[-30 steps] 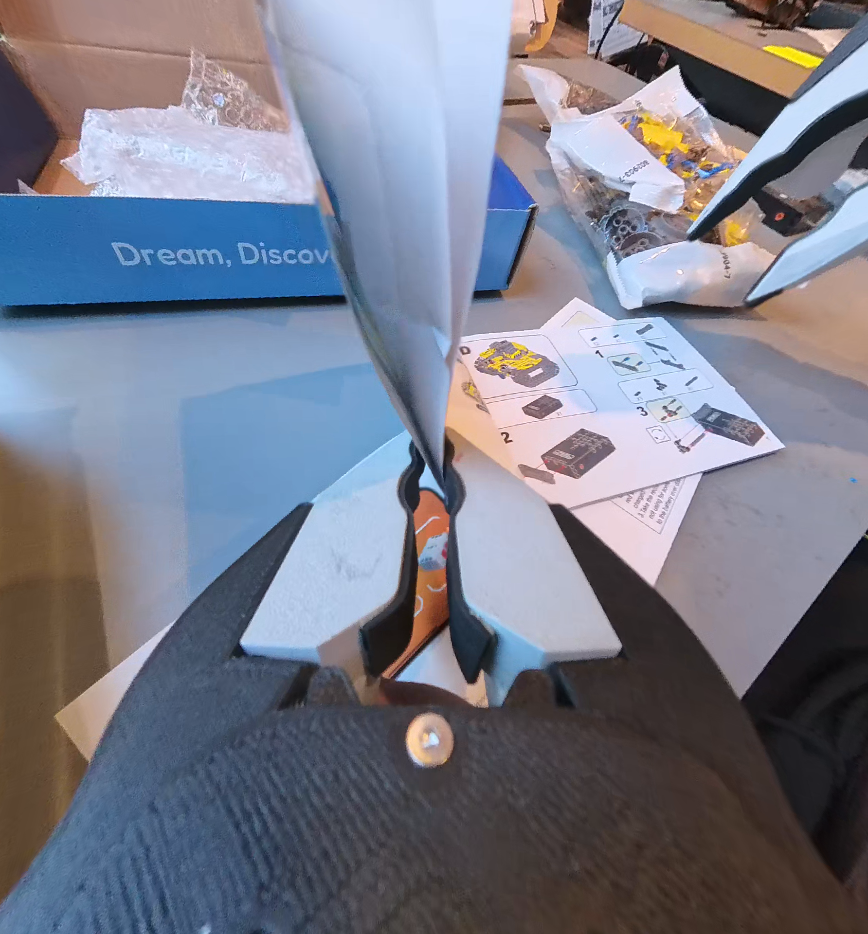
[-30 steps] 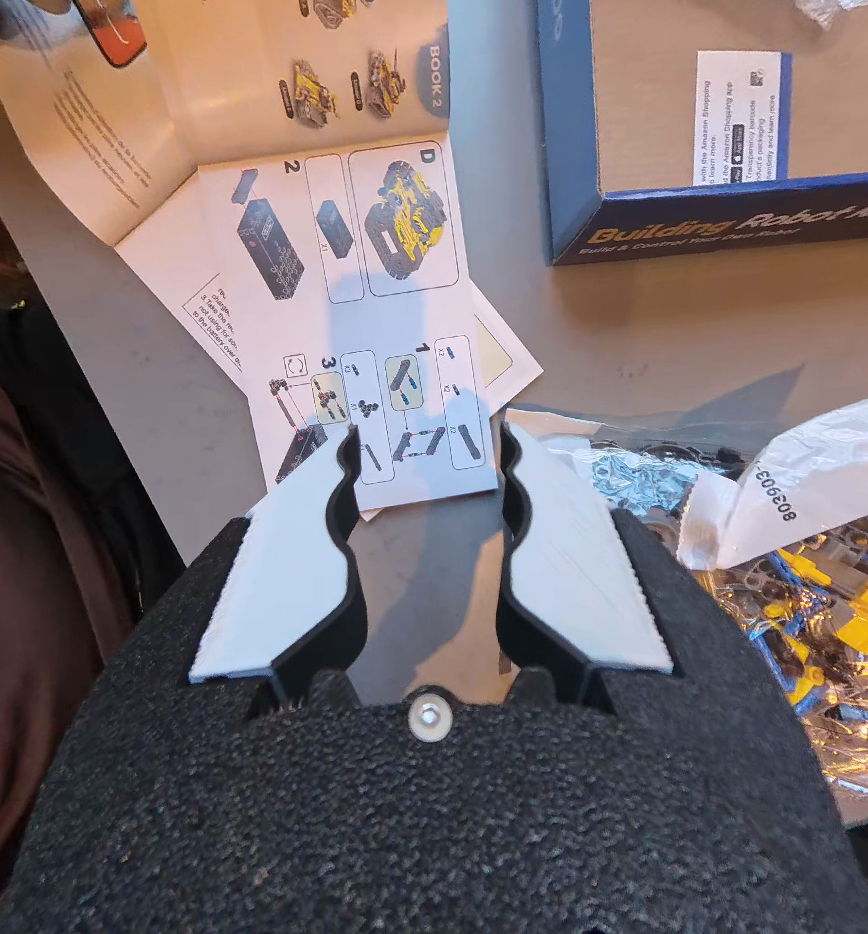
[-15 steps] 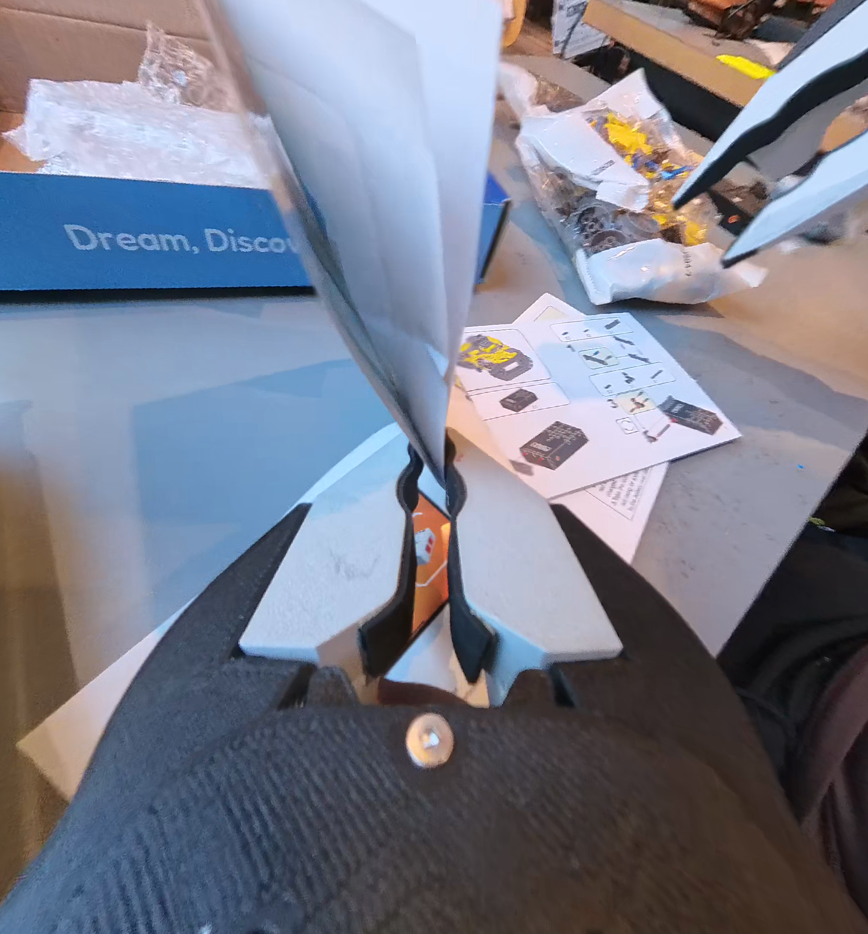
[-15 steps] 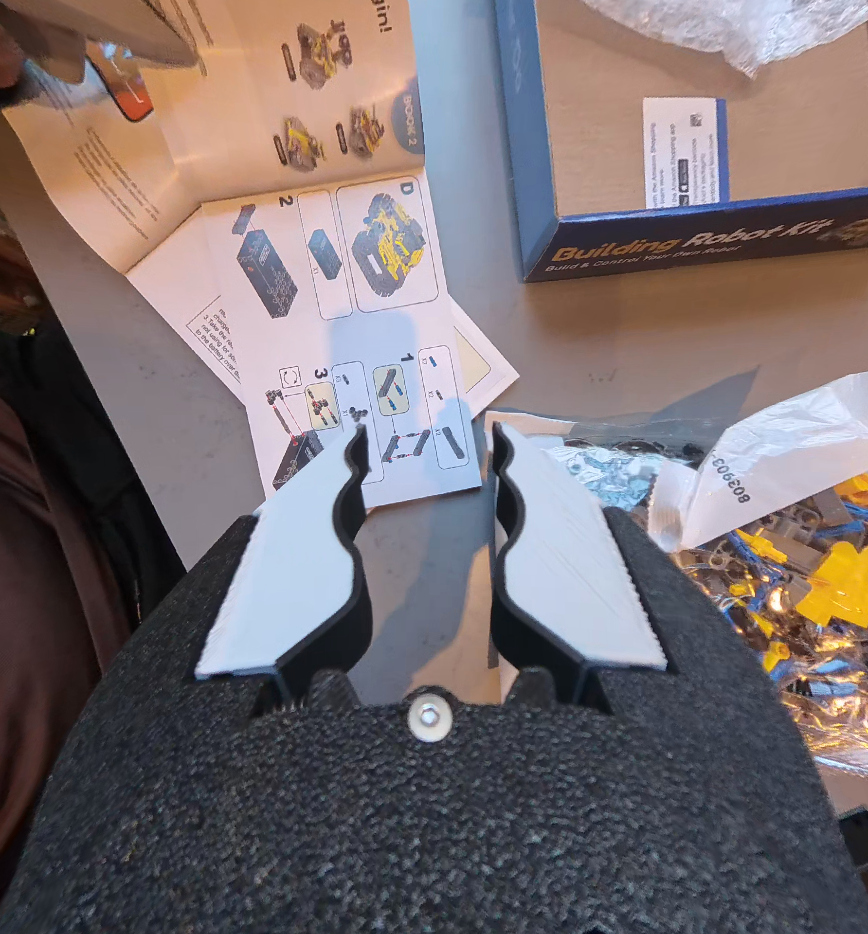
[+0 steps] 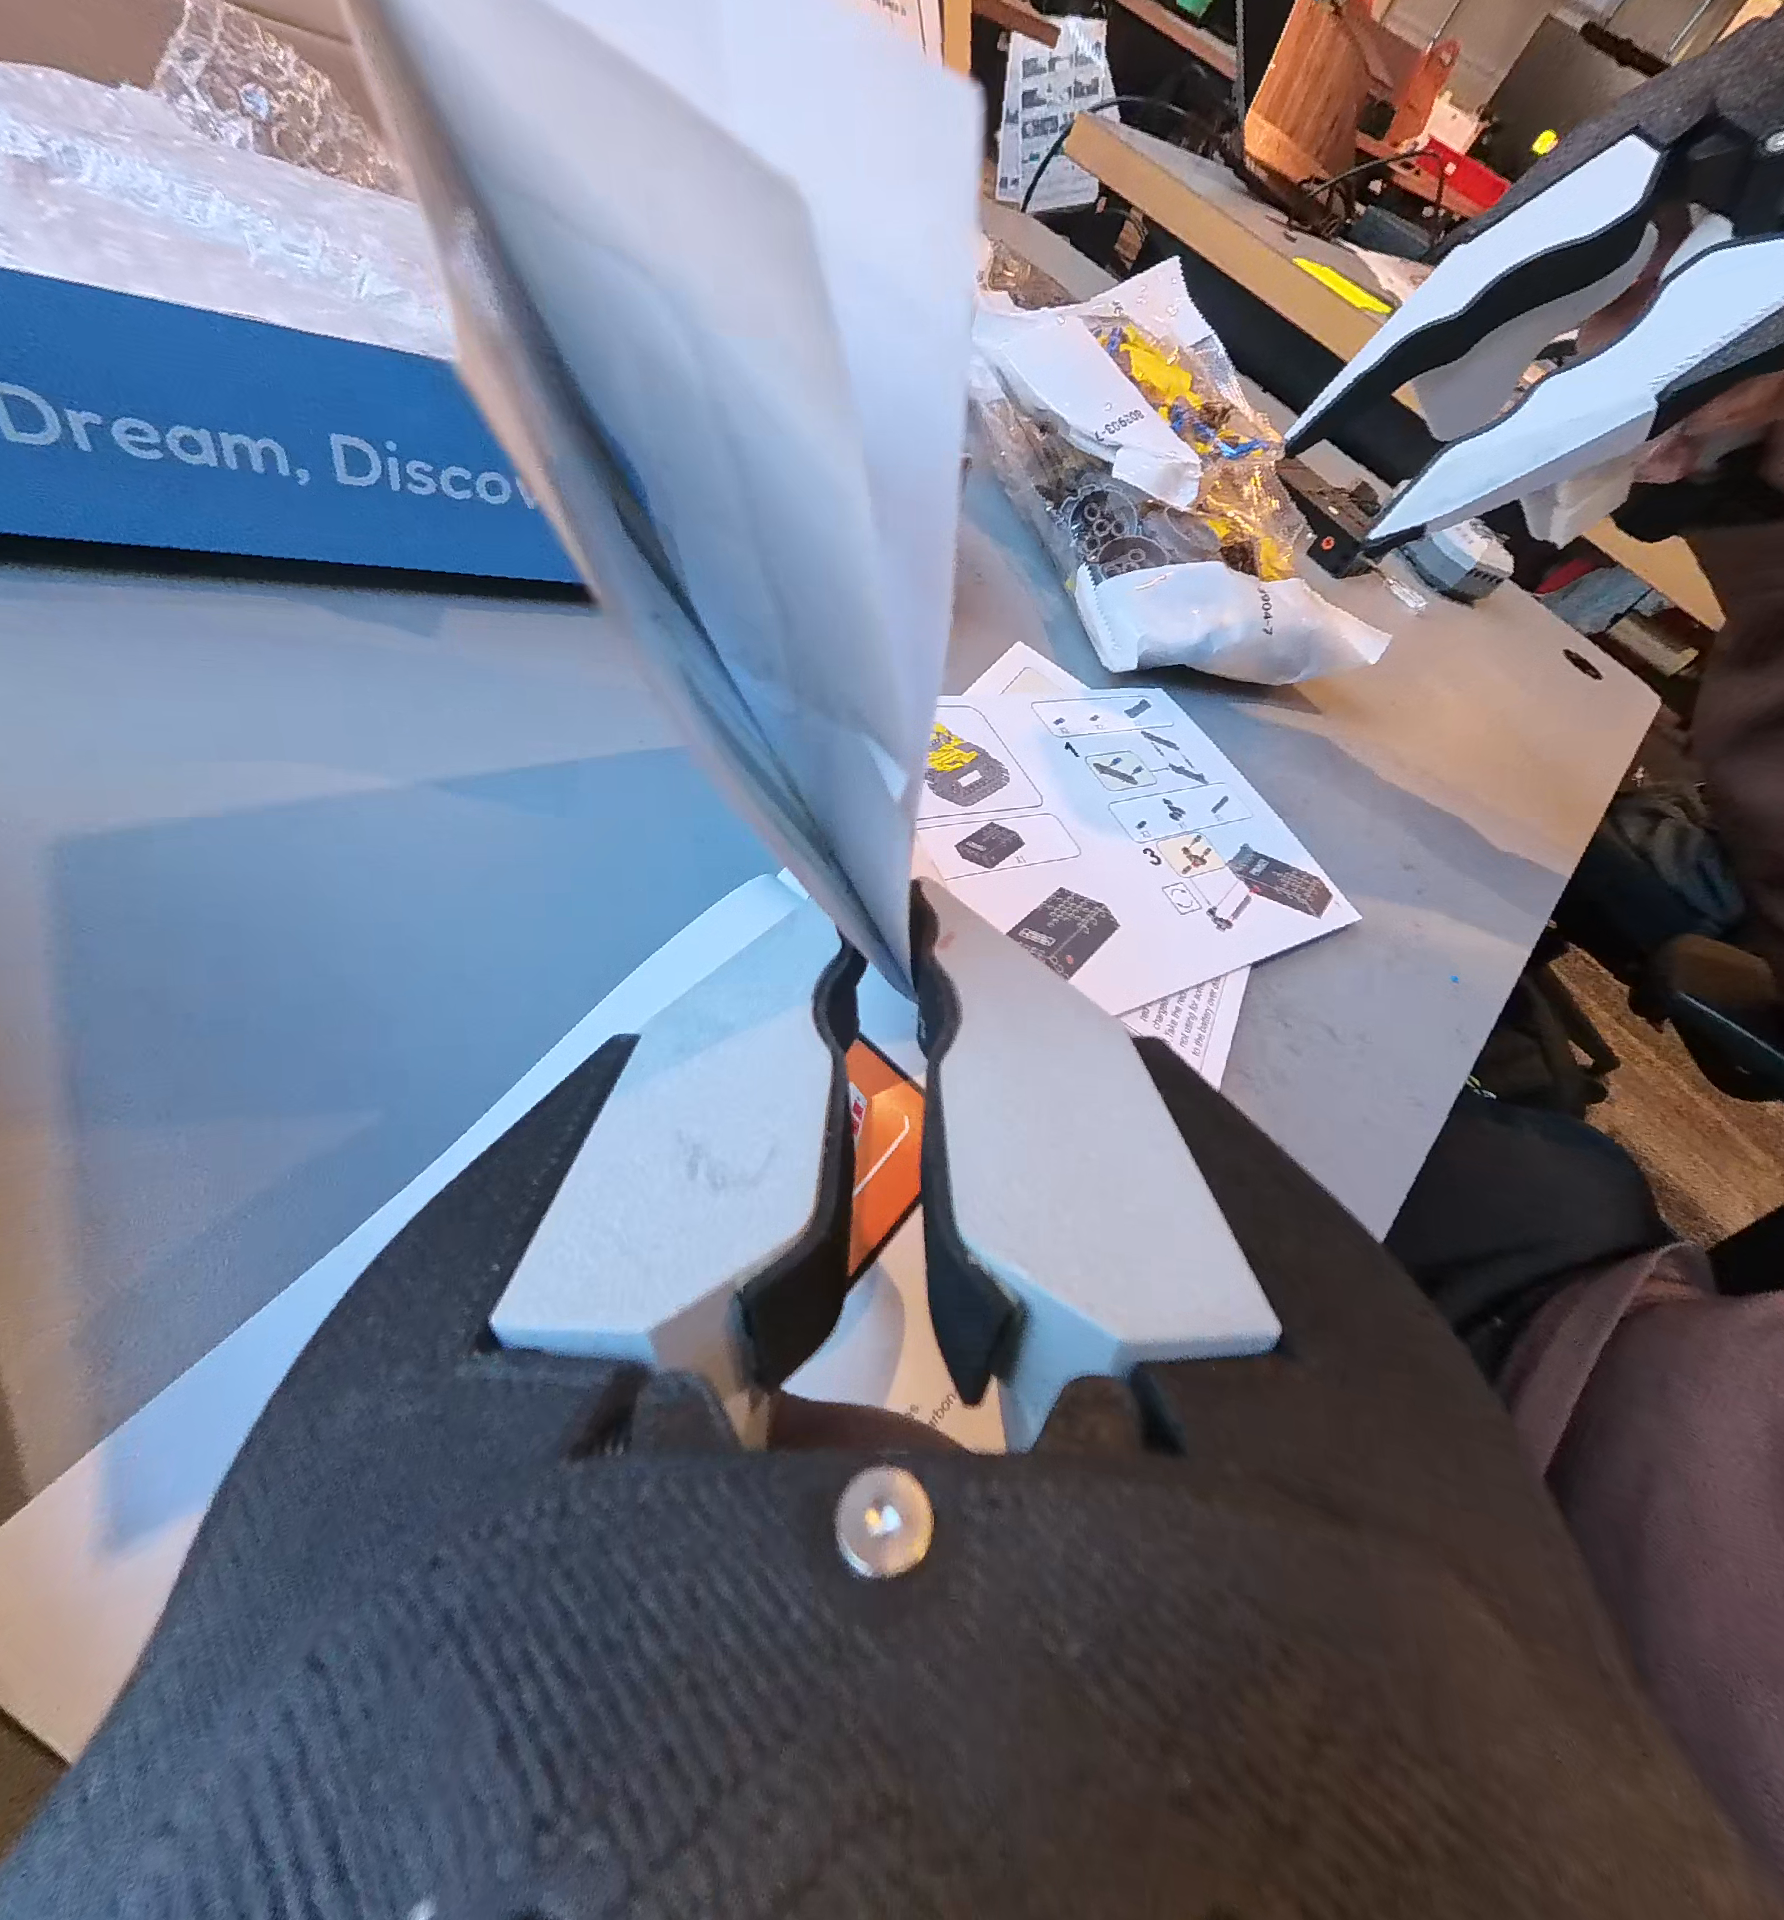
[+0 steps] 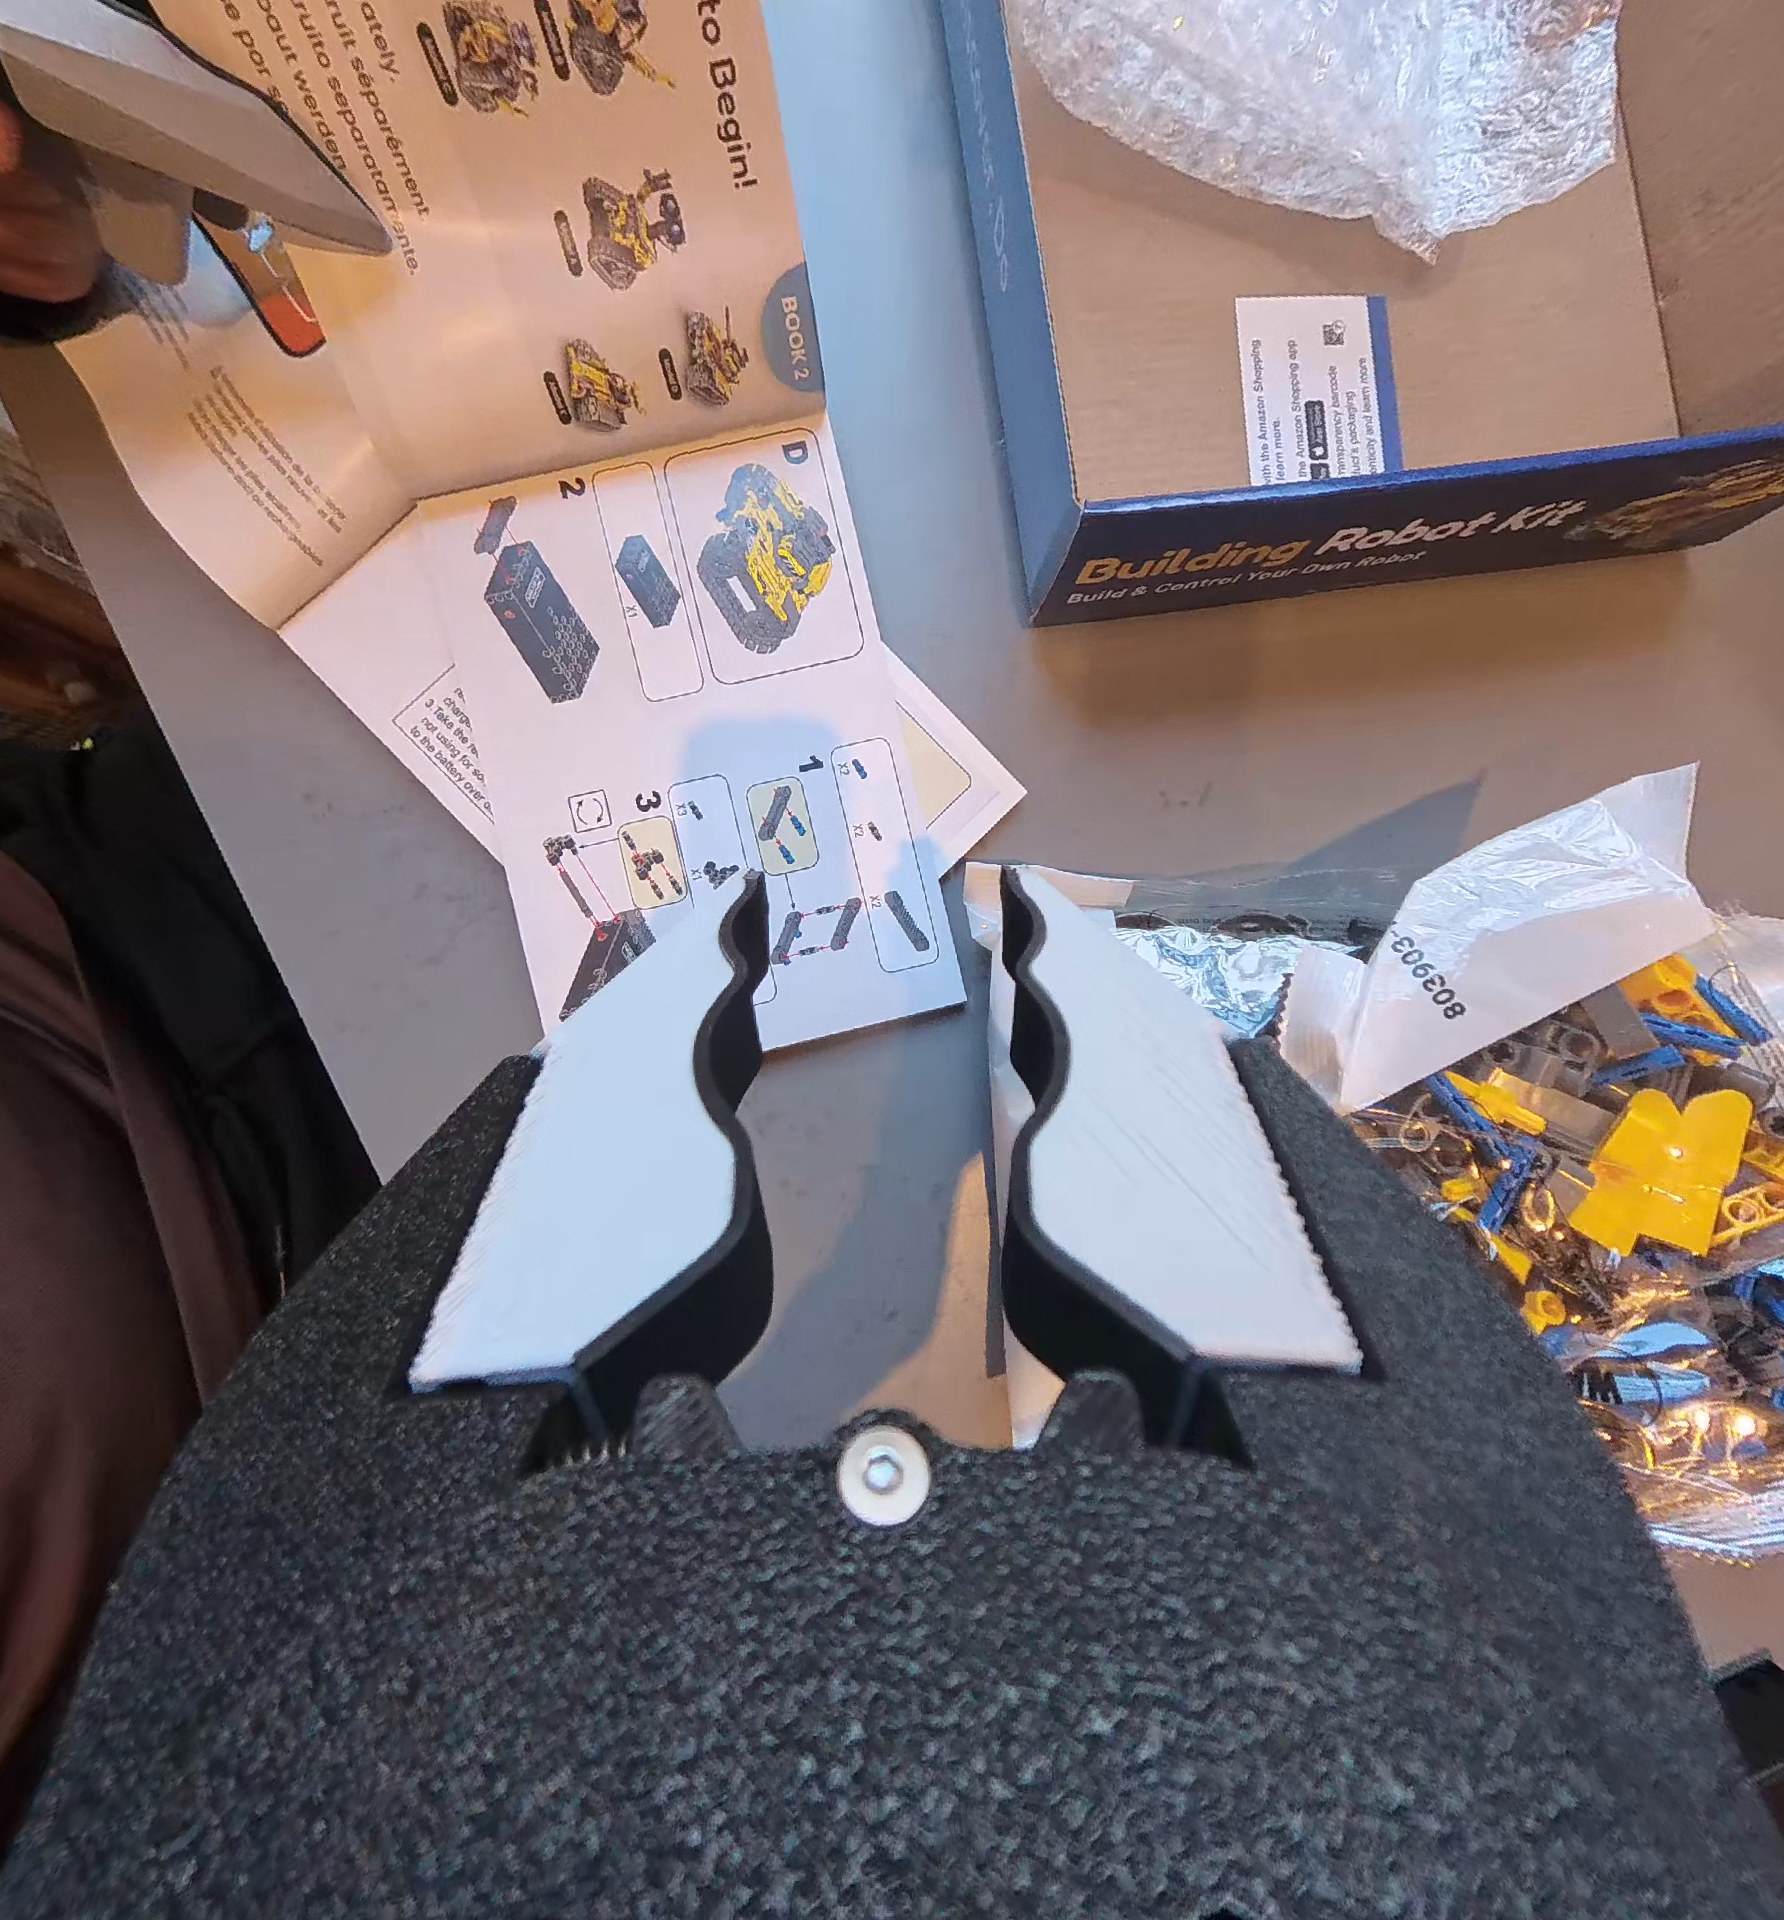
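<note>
My left gripper (image 5: pixel 886 951) is shut on a page of a white instruction booklet (image 5: pixel 722 436), and the page stands up between its jaws. In the right wrist view the same booklet (image 6: pixel 576 343) lies open on the grey table (image 6: pixel 1231 707), its lifted page pinched by the left gripper (image 6: pixel 348 234) at the top left. My right gripper (image 6: pixel 877 894) is open and empty. It hovers above the table, between a loose instruction sheet (image 6: pixel 722 748) and a clear bag of yellow, blue and grey building parts (image 6: pixel 1553 1122). It also shows at the top right of the left wrist view (image 5: pixel 1335 488).
An open blue cardboard box (image 6: pixel 1033 343) with bubble wrap (image 6: pixel 1335 114) inside stands at the back. The loose sheet (image 5: pixel 1127 831) and parts bag (image 5: pixel 1168 468) lie right of the booklet. The table edge (image 5: pixel 1490 1060) runs on the right, beside a person's brown sleeve (image 5: pixel 1698 1507). One gripper's finger ends stand about 20 centimeters off the other's.
The left gripper has tilted and shifted with the page still pinched. The right gripper has drawn back and up a little, and more of the box and booklet now shows.
</note>
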Demonstrator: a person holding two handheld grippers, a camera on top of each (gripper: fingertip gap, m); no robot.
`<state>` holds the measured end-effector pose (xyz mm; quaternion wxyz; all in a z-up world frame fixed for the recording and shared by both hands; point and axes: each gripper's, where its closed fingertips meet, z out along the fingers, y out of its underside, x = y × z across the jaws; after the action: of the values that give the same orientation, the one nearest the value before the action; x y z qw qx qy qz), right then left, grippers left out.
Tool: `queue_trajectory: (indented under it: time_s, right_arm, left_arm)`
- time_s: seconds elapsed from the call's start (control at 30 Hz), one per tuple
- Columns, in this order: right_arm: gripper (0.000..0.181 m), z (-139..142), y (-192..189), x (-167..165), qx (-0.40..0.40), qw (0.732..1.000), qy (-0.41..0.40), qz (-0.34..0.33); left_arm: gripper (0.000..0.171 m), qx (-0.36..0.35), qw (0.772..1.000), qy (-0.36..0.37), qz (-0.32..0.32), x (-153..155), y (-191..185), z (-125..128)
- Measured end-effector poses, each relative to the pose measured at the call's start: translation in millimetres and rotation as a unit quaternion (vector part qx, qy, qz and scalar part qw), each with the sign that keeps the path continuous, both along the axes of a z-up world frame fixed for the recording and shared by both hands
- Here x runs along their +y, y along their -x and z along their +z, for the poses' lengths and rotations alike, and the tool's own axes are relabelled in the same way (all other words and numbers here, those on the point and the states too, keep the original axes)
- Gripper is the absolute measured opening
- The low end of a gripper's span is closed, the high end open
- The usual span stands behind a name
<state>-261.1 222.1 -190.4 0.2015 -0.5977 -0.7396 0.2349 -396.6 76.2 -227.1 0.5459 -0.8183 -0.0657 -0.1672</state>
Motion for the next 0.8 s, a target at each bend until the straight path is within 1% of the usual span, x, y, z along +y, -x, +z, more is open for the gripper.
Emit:
queue_trajectory:
  time_s: [0.33, 0.8]
  right_arm:
    - [0.045, -1.2, 0.7, -2.1, -0.001, 1.000, -0.003, 0.005]
    - [0.043, 5.2, -0.1, 2.5, 0.011, 1.000, -0.004, -0.002]
  left_arm:
    - [0.002, -0.002, 1.000, 0.001, 0.000, -0.1, 0.0, -0.5]
    - [0.002, -0.002, 1.000, 0.002, 0.000, -0.3, -0.2, -0.9]
